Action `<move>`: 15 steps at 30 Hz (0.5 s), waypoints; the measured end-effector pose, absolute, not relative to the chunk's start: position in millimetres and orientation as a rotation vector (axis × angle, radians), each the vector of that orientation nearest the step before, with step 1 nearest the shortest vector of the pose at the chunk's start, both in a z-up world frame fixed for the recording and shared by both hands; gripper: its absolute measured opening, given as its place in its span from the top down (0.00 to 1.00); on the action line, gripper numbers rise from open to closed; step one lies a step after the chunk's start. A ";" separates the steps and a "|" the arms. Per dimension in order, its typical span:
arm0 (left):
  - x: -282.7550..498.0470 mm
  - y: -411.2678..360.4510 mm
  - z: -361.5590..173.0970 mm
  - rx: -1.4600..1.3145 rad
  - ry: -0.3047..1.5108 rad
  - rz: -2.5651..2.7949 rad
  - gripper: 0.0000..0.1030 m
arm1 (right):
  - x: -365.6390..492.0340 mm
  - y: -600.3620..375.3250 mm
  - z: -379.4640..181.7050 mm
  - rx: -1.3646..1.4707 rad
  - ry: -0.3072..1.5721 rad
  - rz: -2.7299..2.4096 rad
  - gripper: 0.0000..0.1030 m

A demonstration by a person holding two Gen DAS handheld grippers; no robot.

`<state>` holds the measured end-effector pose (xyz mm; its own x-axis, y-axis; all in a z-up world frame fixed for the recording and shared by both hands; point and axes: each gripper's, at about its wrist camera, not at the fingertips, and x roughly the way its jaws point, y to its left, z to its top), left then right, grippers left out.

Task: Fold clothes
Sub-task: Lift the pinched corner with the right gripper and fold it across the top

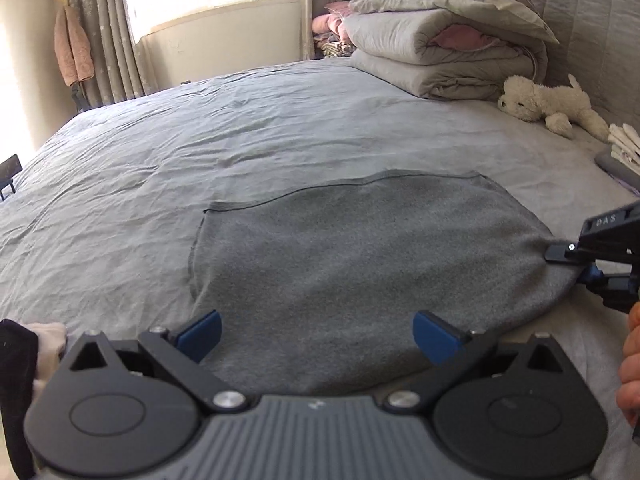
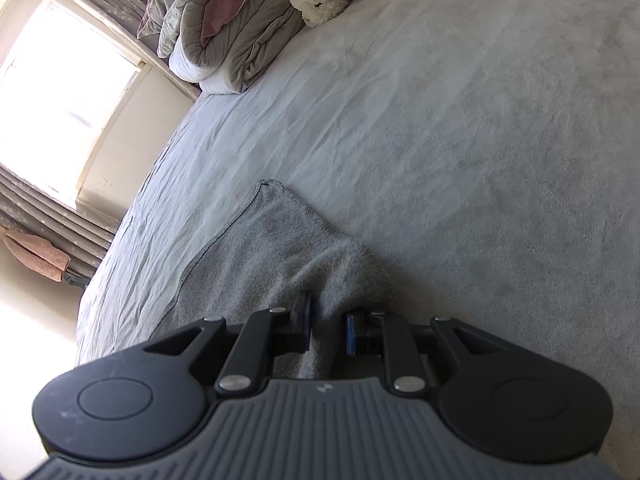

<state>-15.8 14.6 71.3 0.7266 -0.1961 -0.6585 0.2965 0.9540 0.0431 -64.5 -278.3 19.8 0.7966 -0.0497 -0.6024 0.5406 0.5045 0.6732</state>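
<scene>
A grey cloth (image 1: 360, 264) lies spread flat on the bed (image 1: 200, 152), directly ahead of and partly under the left gripper (image 1: 316, 334). Its long axis runs across the left view, from a squared corner at the left to a pulled-up end at the right. That right end is the one in hand: the right gripper (image 2: 329, 330) has its fingers (image 2: 306, 322) drawn narrow on a bunched ridge of the cloth, which tents up between the blue pads. In the left view the same gripper shows at the cloth's right edge, the fabric puckered toward it.

The left gripper's fingers (image 1: 200, 334) stand wide apart with nothing between them, above the near edge of the cloth. So the free near-left corner lies ahead and to the left of these open fingers, and the left hand is much the nearer to it; the next grasp likely belongs there, so that both ends can be lifted together.

The cloth looks like soft fleece or terry, napped, with a stitched dark hem, limp enough to drape. The bedsheet is thinner, pale grey-blue and creased. Folded quilts (image 1: 440, 48) and a white plush toy (image 1: 548, 104) sit well apart at the far side.
</scene>
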 end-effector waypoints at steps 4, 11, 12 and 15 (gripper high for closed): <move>-1.5 48.7 65.5 0.015 0.770 -0.234 0.01 | -79.6 -284.4 14.1 1.039 0.501 -0.385 0.79; 2.9 83.9 75.2 -0.145 0.818 -0.212 0.01 | -89.0 -275.9 8.1 1.028 0.422 -0.392 0.81; 4.8 91.4 76.0 -0.186 0.830 -0.204 0.01 | -90.3 -276.2 6.6 1.034 0.412 -0.397 0.83; 7.6 109.0 78.5 -0.251 0.831 -0.172 0.01 | -89.2 -275.2 6.5 1.011 0.401 -0.403 0.90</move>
<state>7.6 109.0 78.5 0.6628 -0.2485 -0.7064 0.0530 0.9566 -0.2867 -89.2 -275.2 6.5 0.8560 -0.1377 -0.4984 0.4991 0.4715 0.7270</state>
